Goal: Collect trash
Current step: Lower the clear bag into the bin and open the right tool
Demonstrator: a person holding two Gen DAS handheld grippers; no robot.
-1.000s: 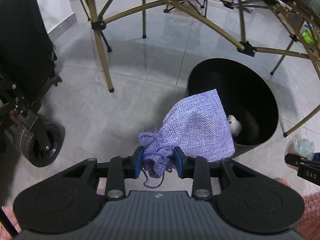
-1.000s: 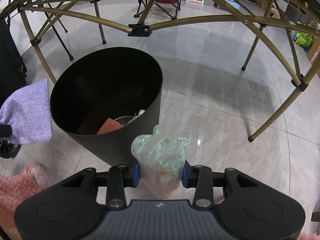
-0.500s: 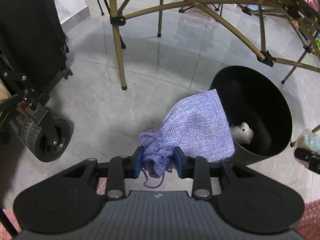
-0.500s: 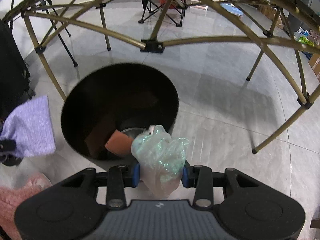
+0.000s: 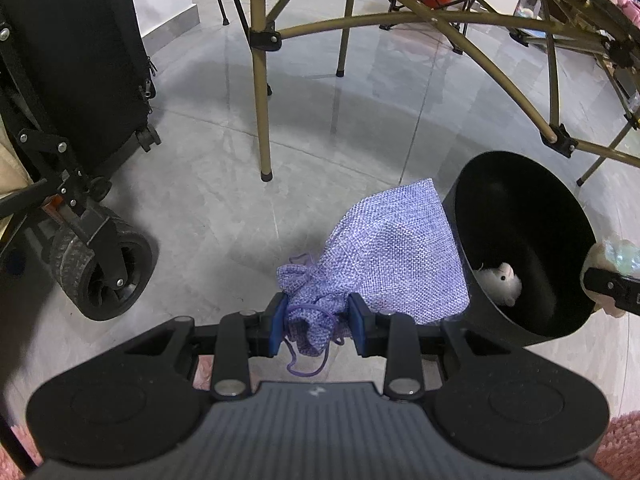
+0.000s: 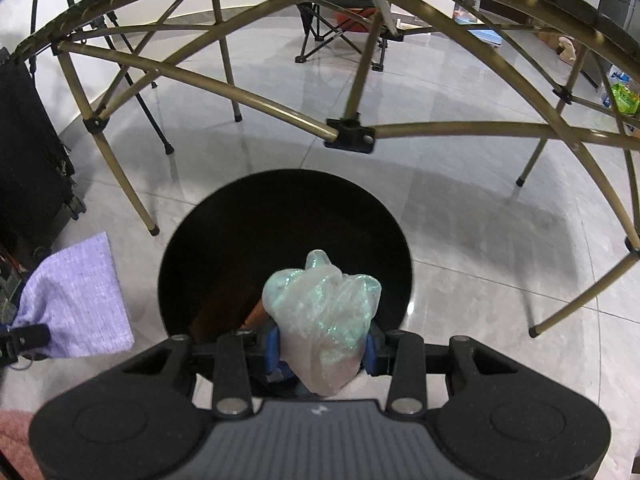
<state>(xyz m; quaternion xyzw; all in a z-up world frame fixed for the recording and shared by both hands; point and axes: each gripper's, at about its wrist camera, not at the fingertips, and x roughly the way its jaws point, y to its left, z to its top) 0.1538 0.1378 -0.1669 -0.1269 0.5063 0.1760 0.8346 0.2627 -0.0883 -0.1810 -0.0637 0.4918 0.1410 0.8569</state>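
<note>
My left gripper [image 5: 318, 320] is shut on the neck of a purple woven drawstring pouch [image 5: 394, 252], held above the floor just left of the black trash bin [image 5: 560, 320]. The pouch also shows in the right wrist view [image 6: 76, 304]. My right gripper [image 6: 320, 354] is shut on a crumpled iridescent plastic bag [image 6: 324, 312] and holds it over the open mouth of the bin [image 6: 200, 240]. A white crumpled item [image 5: 500, 280] lies in the bin, and something orange-brown [image 6: 256, 312] shows under the bag.
Gold folding-table legs and crossbars [image 6: 348, 128] arch over and behind the bin. One leg [image 5: 262, 120] stands left of the bin. A black suitcase [image 5: 80, 60] and a cart wheel [image 5: 108, 280] are at the left. The floor is grey tile.
My right gripper has moved forward with the plastic bag, from beside the bin to over its mouth. My left gripper has shifted left, so the bin sits further right in its view.
</note>
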